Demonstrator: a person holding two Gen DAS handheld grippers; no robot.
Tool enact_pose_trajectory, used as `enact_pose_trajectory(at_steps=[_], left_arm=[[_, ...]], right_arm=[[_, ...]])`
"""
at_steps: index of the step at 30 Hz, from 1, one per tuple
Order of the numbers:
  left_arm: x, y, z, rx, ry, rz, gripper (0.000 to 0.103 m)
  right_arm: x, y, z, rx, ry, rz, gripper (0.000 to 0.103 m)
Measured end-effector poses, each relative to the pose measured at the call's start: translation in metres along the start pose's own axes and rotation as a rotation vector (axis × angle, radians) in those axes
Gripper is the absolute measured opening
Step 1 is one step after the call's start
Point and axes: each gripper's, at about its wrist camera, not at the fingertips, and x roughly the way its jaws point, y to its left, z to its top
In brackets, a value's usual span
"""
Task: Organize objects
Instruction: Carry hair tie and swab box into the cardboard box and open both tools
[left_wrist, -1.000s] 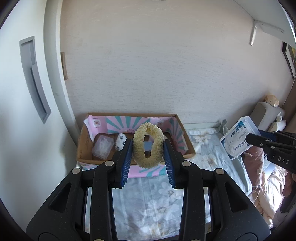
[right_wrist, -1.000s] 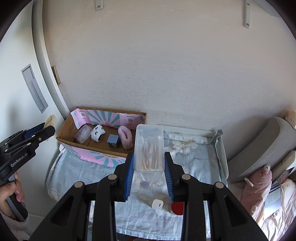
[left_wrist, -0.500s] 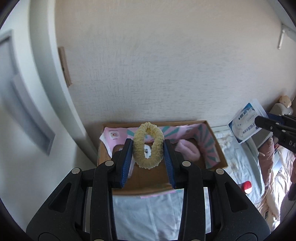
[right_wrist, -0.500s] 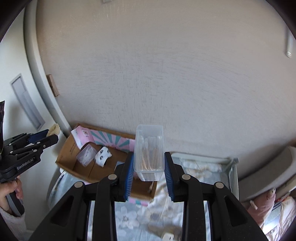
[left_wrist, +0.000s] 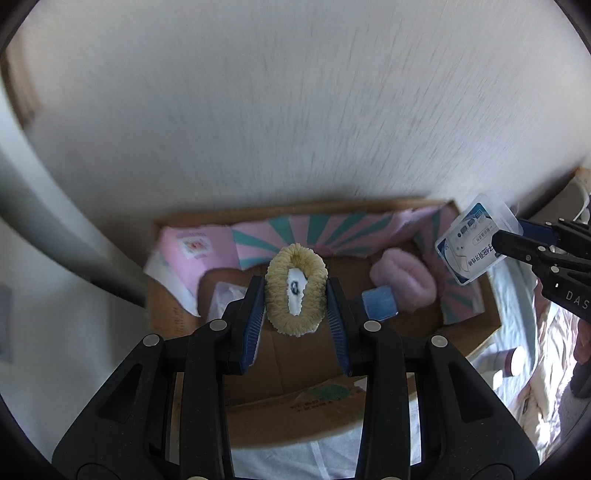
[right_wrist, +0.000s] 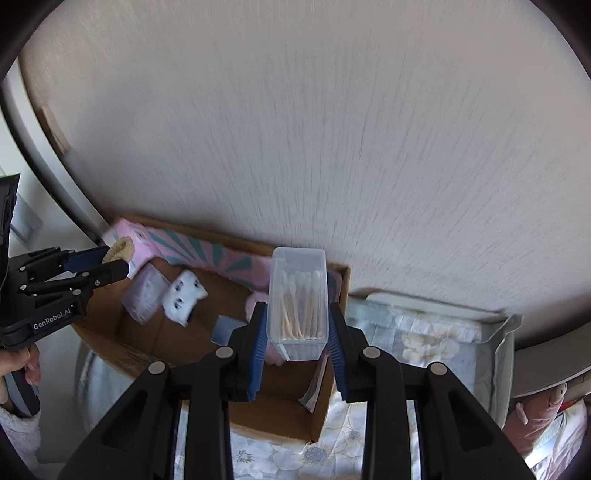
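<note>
The left claw (left_wrist: 295, 306) is clamped on a cream scrunchie (left_wrist: 296, 295), the right claw (right_wrist: 297, 328) on a clear cotton-swab box (right_wrist: 298, 302); both hang above the cardboard box (right_wrist: 332, 406). Released carelessly, the swab box may tip at the right edge.

Pink scrunchie (right_wrist: 255, 304) mostly hidden behind swab box (right_wrist: 297, 302).
</note>
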Motion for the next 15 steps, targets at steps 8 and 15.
enact_pose_trajectory(at_steps=[8, 15], left_arm=[[0.029, -0.005, -0.006, 0.021, 0.058, 0.003, 0.03], [0.023, -0.016, -0.009, 0.057, 0.049, 0.021, 0.039]], right_arm=[[0.034, -0.002, -0.009, -0.016, 0.095, -0.002, 0.029], [0.042, 0.003, -0.006, -0.02, 0.14, 0.025, 0.029]])
